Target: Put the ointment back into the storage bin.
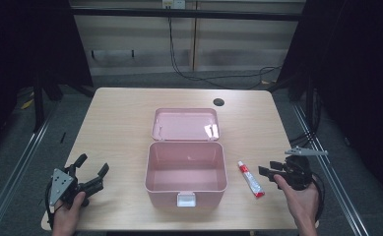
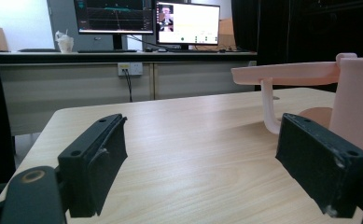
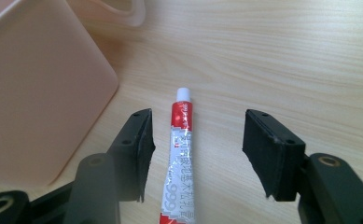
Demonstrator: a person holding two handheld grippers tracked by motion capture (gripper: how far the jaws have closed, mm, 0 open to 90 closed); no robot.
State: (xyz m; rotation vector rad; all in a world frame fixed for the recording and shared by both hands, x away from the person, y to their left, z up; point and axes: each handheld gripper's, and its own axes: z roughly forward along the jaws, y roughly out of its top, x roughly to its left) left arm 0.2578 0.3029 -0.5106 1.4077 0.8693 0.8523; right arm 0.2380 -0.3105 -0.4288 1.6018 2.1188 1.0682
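Here the pink box [image 1: 186, 172] stands open, tube [image 1: 250, 179] lying just beside it.

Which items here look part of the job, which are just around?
Likely in play:
- red-and-white tube, lying between the open right claw jaws
- pink box, lid open, empty
- left claw, open

Just around:
- monitors
- wall cables

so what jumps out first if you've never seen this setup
The open pink box at the middle of the wooden table, its lid thrown back and nothing visible inside. To its right lies a red and white tube, and the right gripper sits open around it, while the left gripper rests open near the table's left corner.
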